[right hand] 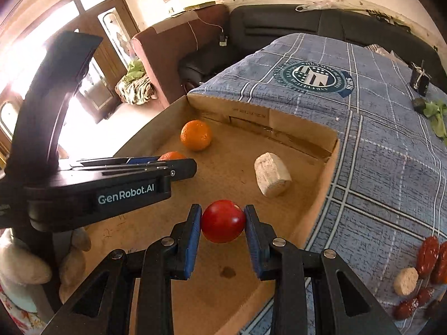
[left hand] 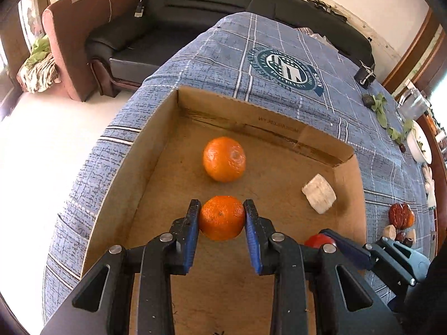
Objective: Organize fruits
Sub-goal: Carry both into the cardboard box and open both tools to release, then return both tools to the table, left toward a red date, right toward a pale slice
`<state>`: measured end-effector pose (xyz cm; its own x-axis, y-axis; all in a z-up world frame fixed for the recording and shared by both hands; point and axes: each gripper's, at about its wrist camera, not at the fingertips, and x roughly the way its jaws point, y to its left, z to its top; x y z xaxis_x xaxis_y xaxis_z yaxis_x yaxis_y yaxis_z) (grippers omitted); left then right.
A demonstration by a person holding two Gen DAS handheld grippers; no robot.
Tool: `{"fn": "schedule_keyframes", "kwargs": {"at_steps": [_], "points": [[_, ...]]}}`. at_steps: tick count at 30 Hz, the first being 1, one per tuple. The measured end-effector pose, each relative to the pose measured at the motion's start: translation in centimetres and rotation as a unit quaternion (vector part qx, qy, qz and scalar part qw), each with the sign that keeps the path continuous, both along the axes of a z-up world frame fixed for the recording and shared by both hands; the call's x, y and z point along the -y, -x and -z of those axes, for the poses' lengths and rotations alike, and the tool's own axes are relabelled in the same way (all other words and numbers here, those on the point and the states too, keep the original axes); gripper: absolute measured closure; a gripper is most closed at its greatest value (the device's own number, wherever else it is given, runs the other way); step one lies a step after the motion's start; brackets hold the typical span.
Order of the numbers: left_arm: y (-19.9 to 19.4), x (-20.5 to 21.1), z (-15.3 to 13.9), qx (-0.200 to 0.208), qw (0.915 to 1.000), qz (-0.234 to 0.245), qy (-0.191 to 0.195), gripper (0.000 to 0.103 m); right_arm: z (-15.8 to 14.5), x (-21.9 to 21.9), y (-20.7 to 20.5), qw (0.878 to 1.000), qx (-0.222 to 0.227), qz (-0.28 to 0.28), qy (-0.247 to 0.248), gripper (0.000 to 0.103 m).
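My left gripper (left hand: 222,216) is shut on an orange (left hand: 222,217), held over the floor of an open cardboard box (left hand: 134,173). A second orange (left hand: 224,158) lies loose deeper in the box, beside a pale whitish chunk (left hand: 319,194). My right gripper (right hand: 223,220) is shut on a red round fruit (right hand: 223,221), also over the box (right hand: 318,195). In the right wrist view the left gripper (right hand: 164,162) reaches in from the left with its orange (right hand: 171,155) half hidden, and the loose orange (right hand: 196,135) and whitish chunk (right hand: 272,178) lie beyond. The red fruit (left hand: 318,240) shows at lower right in the left wrist view.
The box stands on a blue plaid cloth (left hand: 218,55) over a table. Dark red fruits (right hand: 428,254) and a pale piece (right hand: 405,281) lie on the cloth right of the box. Green leaves (left hand: 381,109) and a white bowl (left hand: 419,145) sit farther right. A dark sofa (left hand: 181,22) stands behind.
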<state>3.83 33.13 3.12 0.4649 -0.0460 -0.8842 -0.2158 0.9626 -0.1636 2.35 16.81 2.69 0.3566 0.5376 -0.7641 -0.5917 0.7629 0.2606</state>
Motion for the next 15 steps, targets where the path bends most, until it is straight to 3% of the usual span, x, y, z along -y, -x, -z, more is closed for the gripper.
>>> {"fn": "schedule_keyframes", "kwargs": {"at_steps": [4,9,15], "points": [[0.5,-0.8,-0.5,0.008,0.9998,-0.014,0.010,0.058,-0.1,-0.5,0.2,1.000,0.011,-0.009,0.005,0.068],[1.8,-1.1,-2.5,0.030,0.9991,-0.030,0.002,0.054,-0.9,-0.3,0.4,1.000,0.022,-0.008,-0.003,0.056],[4.7,-0.6,-6.4,0.080,0.9957,-0.047,-0.007,0.044,-3.6,2.5,1.9,0.999,0.043,0.009,-0.030,0.055]]}}
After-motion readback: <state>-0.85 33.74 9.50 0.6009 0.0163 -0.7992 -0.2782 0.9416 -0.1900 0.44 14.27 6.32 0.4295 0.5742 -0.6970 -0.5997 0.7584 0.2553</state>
